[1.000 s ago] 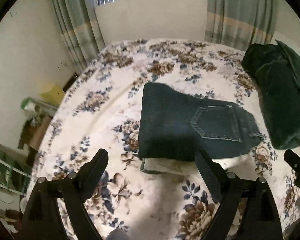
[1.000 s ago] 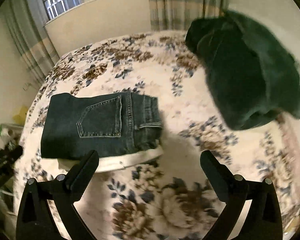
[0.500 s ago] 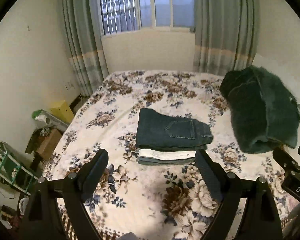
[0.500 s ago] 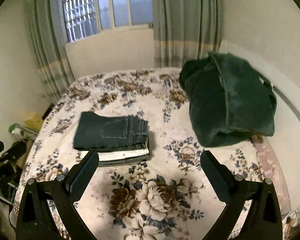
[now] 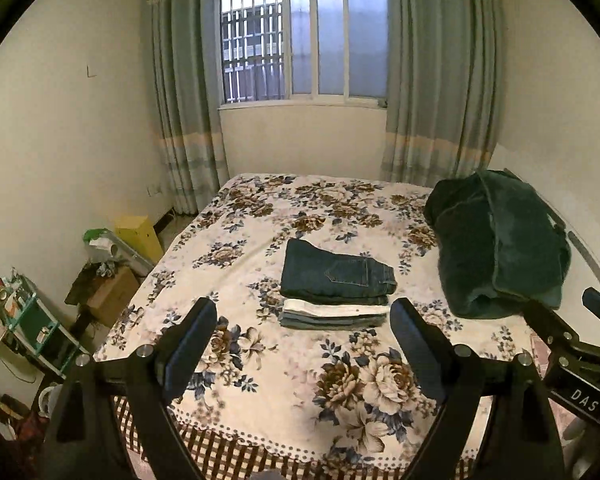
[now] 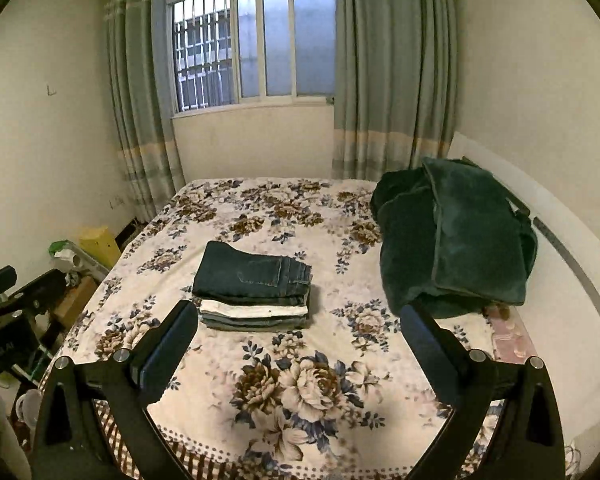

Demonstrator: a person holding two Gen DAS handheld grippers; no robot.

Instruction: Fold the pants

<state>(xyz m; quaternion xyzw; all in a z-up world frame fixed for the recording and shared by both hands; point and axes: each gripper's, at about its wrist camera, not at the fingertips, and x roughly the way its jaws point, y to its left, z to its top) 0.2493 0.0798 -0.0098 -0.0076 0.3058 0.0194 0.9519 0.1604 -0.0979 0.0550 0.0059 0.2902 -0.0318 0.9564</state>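
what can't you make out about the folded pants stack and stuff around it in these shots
- Stack of folded pants: layers under the dark jeans show edges only; their count and type are unclear in both views.
- Dark green blanket: hides whatever lies beneath it.
- Bedside clutter: too small and distorted in the left wrist view.
- Bed: its near edge is cut off behind the right hand-held gripper.

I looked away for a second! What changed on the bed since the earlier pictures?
Both grippers, left gripper and right gripper, pulled back and rose away from the bed, so the window came into view. Nothing was grabbed or dropped. The folded jeans stayed atop the stack, the green blanket stayed put, jaws stayed open.
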